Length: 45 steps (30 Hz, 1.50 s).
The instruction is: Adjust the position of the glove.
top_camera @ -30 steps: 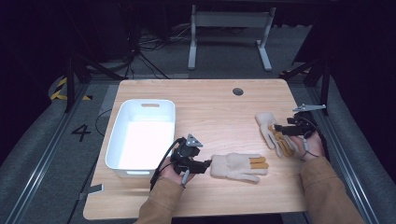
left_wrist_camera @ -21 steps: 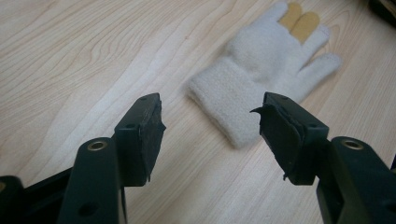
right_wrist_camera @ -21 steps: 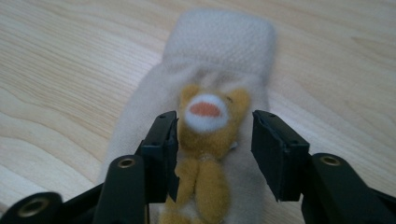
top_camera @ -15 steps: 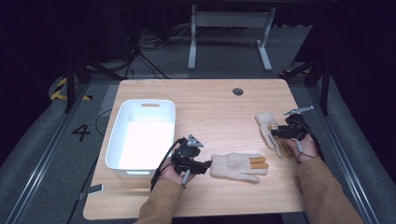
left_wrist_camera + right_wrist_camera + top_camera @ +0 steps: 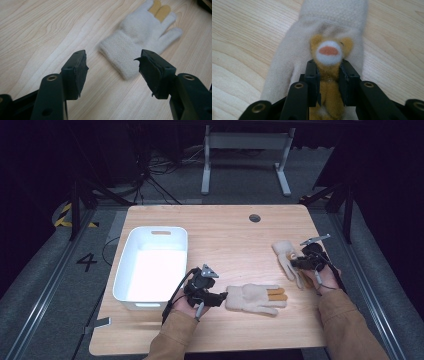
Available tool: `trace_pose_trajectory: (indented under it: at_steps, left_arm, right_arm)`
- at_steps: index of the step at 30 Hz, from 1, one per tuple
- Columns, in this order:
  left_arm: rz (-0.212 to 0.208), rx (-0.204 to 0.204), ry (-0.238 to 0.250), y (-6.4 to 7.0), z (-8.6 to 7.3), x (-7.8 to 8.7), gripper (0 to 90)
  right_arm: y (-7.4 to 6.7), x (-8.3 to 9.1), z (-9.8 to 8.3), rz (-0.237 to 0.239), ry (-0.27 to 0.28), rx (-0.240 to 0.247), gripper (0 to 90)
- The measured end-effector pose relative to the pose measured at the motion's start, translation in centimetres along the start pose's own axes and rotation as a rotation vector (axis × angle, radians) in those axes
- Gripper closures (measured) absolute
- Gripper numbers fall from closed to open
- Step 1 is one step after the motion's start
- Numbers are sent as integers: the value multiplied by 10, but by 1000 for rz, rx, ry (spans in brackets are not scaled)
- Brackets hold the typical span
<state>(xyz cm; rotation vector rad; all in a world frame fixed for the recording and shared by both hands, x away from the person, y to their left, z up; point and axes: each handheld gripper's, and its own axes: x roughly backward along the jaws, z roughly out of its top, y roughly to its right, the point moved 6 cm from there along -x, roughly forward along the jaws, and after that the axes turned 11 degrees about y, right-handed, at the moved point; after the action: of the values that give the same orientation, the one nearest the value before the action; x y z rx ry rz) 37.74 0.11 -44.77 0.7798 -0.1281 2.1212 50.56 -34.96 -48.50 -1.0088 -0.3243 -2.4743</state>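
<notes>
At the table's right edge, a cream knitted glove with mustard-yellow fingers (image 5: 287,257) is pinched by those fingers in the right gripper (image 5: 329,82), whose jaws have just been closing. The matching cream glove (image 5: 255,298) lies flat near the front edge, just ahead of the spread, empty left gripper (image 5: 207,295). Neither glove is yet in the white plastic tub (image 5: 127,270) on the left, so most of the work appears to remain.

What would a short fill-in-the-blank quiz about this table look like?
1. The white tub stands on the person's ____ side of the table.
2. The right tool has just been closing; its jaws now pinch the ____ fingers of the far glove.
3. The left tool is ____, just short of the near glove.

Missing words: left; yellow; open
</notes>
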Motion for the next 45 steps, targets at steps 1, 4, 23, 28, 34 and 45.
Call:
trace_pose_trajectory:
  at_steps: [1,4,23,28,34,45]
  left_arm:
    - [-1,2,1,0,0,0,397]
    - [-4,4,7,0,1,0,397]
    - [-51,-17,18,6,17,-6,398]
    - [-62,-21,30,7,23,-6,397]
    - [-78,-27,35,8,28,-5,396]
    - [-92,-22,36,7,34,-4,395]
  right_arm:
    - [0,1,0,-2,-3,3,728]
    - [0,2,1,-5,-1,4,734]
    - [0,59,14,29,140,10,735]
    - [-5,76,17,51,182,39,735]
    - [-13,94,22,92,225,71,735]
    - [-29,116,26,198,286,152,734]
